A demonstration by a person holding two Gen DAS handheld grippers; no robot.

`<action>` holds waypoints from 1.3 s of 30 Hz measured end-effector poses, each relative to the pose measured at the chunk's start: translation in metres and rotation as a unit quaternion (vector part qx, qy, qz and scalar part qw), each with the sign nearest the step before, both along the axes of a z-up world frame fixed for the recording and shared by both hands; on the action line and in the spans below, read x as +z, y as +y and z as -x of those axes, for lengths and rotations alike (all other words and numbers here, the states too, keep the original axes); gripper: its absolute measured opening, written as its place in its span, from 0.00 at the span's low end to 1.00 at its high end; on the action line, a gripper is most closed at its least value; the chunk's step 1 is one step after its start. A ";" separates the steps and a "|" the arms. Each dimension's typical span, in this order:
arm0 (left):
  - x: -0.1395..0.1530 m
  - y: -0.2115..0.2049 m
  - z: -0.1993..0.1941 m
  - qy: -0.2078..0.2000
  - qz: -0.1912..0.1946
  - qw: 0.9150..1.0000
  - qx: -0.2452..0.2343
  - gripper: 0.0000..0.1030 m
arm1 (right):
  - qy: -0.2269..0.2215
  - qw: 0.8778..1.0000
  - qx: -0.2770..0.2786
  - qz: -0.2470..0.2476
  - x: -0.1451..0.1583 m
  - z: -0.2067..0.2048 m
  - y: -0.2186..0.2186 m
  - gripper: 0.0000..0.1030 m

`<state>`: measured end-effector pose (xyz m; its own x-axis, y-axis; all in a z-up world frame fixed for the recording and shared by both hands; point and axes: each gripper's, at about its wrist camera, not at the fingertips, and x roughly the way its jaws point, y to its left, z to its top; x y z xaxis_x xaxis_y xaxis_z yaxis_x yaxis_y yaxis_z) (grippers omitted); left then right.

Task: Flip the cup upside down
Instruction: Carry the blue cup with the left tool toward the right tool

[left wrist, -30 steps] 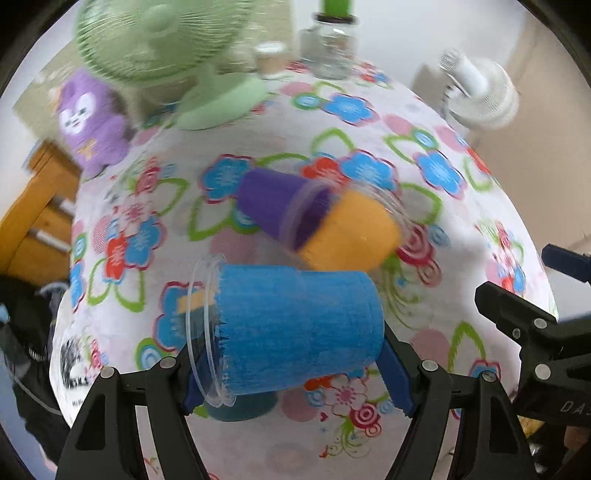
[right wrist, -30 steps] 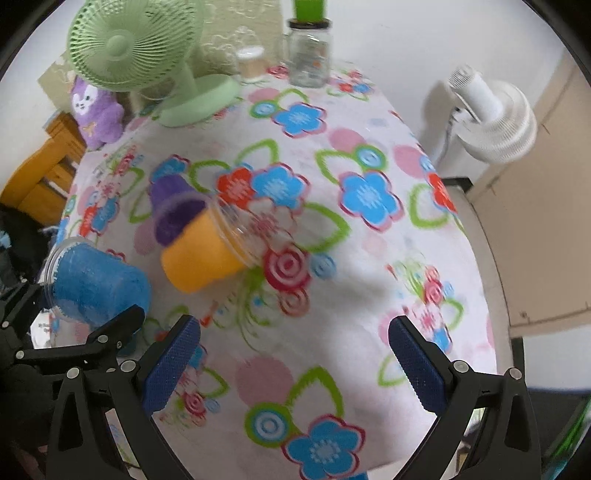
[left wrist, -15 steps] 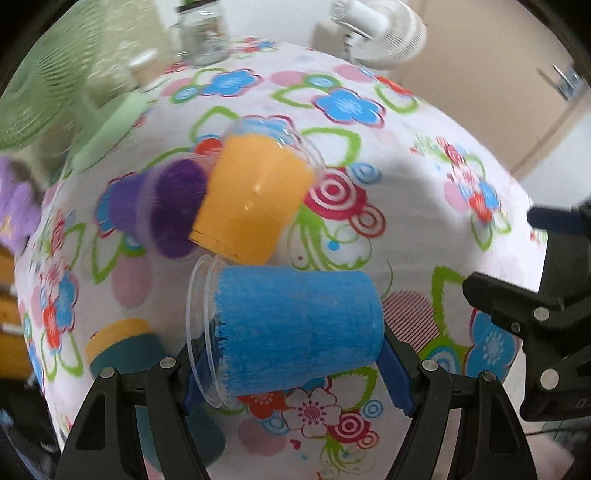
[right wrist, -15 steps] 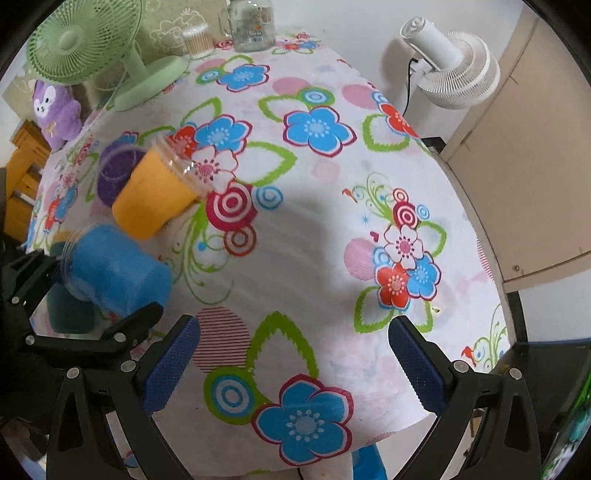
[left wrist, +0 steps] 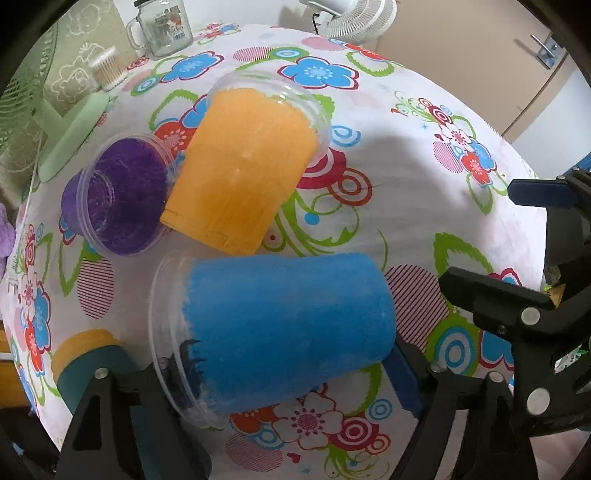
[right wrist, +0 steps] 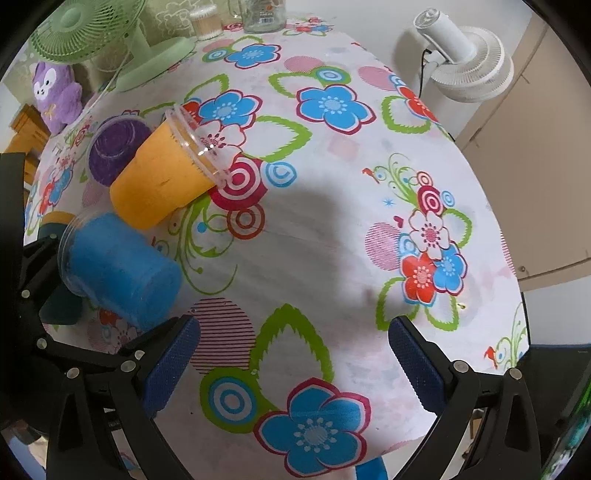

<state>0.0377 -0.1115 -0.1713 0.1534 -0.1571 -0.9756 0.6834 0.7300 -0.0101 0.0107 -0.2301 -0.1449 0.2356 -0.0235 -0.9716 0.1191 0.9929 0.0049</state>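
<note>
Gripping blue cup [left wrist: 284, 328] sideways, seemingly off-table, left claw [left wrist: 291, 373].

teal cup [left wrist: 92, 373] (half behind left claw [left wrist: 291, 373])

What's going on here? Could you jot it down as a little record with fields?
Held item: blue cup, sideways, rim to the left
Holder: left gripper, shut on it
Other hand: right gripper, open, holding nothing
On the tablecloth: orange cup and purple cup, both lying on their sides
Behind: green fan, glass jar
</note>
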 end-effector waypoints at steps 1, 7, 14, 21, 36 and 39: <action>0.000 0.000 0.000 0.002 -0.002 1.000 0.001 0.90 | 0.001 1.000 0.003 -0.002 -0.001 -0.001 0.001 1.00; 0.005 0.006 0.006 0.006 -0.015 1.000 0.011 1.00 | -0.001 0.999 0.035 -0.008 0.004 -0.006 0.007 1.00; 0.027 0.025 0.018 0.016 -0.026 0.996 0.090 1.00 | -0.019 0.993 0.115 -0.019 0.026 -0.007 0.015 1.00; 0.047 0.042 0.046 0.017 -0.050 0.981 0.188 1.00 | -0.042 0.978 0.201 -0.047 0.046 -0.009 0.026 0.99; 0.050 0.069 0.060 -0.029 -0.023 0.928 0.372 1.00 | -0.087 0.930 0.351 -0.066 0.051 -0.007 0.060 0.97; 0.044 0.072 0.062 -0.025 -0.011 0.919 0.392 1.00 | -0.081 0.926 0.362 -0.075 0.042 -0.011 0.062 0.93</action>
